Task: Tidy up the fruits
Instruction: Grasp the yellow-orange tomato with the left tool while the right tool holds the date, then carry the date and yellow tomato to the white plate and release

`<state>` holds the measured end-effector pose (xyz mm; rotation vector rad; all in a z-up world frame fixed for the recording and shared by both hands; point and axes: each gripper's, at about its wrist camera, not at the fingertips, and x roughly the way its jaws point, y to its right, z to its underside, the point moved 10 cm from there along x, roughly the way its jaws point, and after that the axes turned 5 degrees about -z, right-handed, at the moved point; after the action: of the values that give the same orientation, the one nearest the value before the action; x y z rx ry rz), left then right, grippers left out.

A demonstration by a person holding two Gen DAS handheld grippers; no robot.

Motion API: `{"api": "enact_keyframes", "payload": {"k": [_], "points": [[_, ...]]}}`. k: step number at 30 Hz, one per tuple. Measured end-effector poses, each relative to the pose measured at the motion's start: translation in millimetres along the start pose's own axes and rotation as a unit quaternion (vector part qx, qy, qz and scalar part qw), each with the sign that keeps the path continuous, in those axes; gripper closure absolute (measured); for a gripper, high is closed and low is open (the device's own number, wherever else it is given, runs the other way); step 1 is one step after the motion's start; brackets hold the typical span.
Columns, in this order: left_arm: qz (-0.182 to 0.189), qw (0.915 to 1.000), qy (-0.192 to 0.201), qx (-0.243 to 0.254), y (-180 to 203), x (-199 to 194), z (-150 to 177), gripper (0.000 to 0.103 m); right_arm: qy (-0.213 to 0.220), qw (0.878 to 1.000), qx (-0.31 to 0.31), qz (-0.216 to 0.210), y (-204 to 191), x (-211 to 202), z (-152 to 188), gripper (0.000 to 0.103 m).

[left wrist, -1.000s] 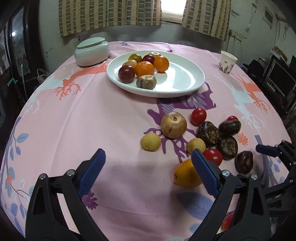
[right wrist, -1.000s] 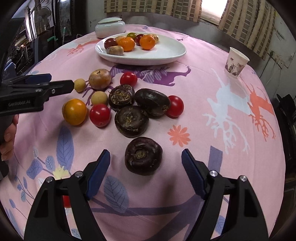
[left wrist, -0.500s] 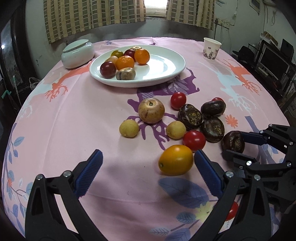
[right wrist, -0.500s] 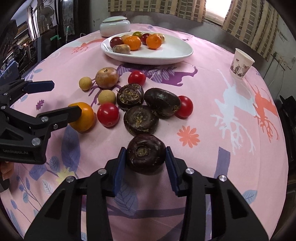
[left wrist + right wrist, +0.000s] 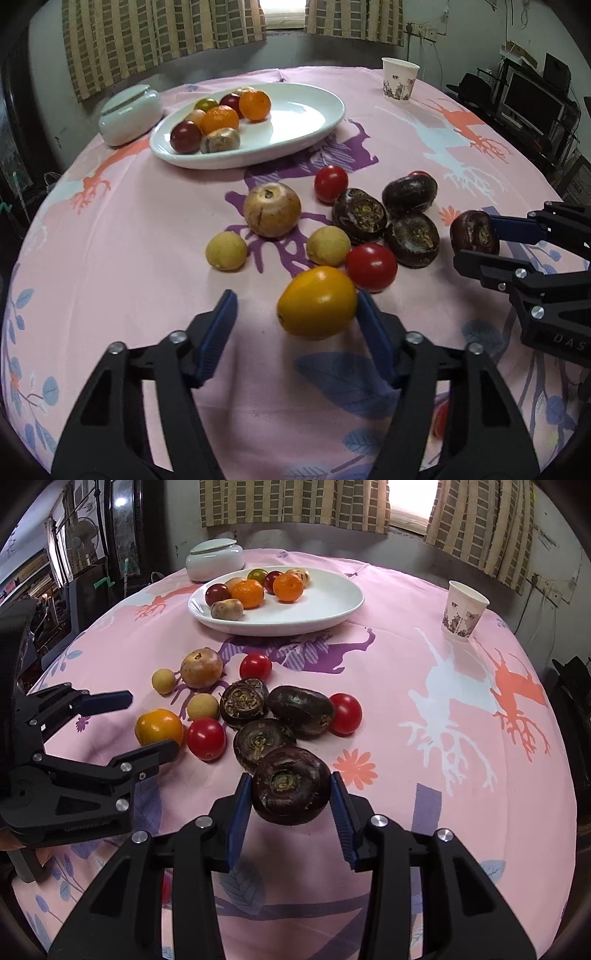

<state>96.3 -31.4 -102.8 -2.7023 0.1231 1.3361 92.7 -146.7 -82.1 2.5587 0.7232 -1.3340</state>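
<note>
My left gripper (image 5: 295, 299) is closing around a yellow-orange fruit (image 5: 317, 302) on the pink cloth. Its right pad touches the fruit and its left pad still stands apart. My right gripper (image 5: 290, 794) is shut on a dark purple-brown fruit (image 5: 291, 786), both pads pressing its sides. In the left wrist view that fruit (image 5: 472, 232) sits between the right gripper's fingers (image 5: 517, 225). Loose on the cloth lie a tan fruit (image 5: 271, 210), two small yellow ones, red tomatoes and dark fruits (image 5: 360, 216). At the back, a white plate (image 5: 314, 122) holds several fruits.
A white lidded jar (image 5: 129, 118) stands left of the plate. A paper cup (image 5: 400, 83) stands at the back right. The round table drops away on all sides, with furniture and screens beyond its right edge.
My left gripper slid forward to the yellow-orange fruit and its jaws narrowed around it. My right gripper closed from wide open onto the dark fruit and keeps hold of it.
</note>
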Motion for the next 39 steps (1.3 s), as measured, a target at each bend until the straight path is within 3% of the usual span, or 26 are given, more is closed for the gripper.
{"api": "enact_keyframes", "payload": {"k": [2,5,9,15,19,22,29,34,39], "points": [[0.012,0.9999,-0.010,0.007,6,3,5,0.060,0.001,1.000,0.001,0.003,1,0,0,0.061],[-0.008,0.9994,0.006,0.034,12,1,6,0.060,0.000,1.000,0.000,0.001,1,1,0,0.061],[0.008,0.9998,0.003,0.017,10,-1,5,0.060,0.005,1.000,-0.001,-0.002,-1,-1,-1,0.061],[-0.011,0.9994,0.033,0.004,1,-15,-9,0.060,0.023,1.000,0.016,-0.013,3,-7,-7,0.061],[-0.006,0.9995,0.032,-0.003,-1,-23,-18,0.060,0.036,0.998,0.045,-0.026,8,-11,-15,0.060],[0.013,0.9995,0.026,-0.009,-2,-29,-30,0.060,0.061,0.996,0.052,-0.032,9,-23,-32,0.060],[0.001,0.9982,0.049,-0.034,-19,-32,-87,0.061,0.092,0.993,0.049,-0.056,15,-27,-96,0.060],[-0.009,0.9977,0.043,-0.053,-29,-6,-124,0.061,0.090,0.987,0.098,-0.088,28,1,-143,0.060],[-0.003,0.9974,0.015,-0.070,-29,29,-136,0.060,0.059,0.980,0.149,-0.115,38,48,-168,0.060]]}}
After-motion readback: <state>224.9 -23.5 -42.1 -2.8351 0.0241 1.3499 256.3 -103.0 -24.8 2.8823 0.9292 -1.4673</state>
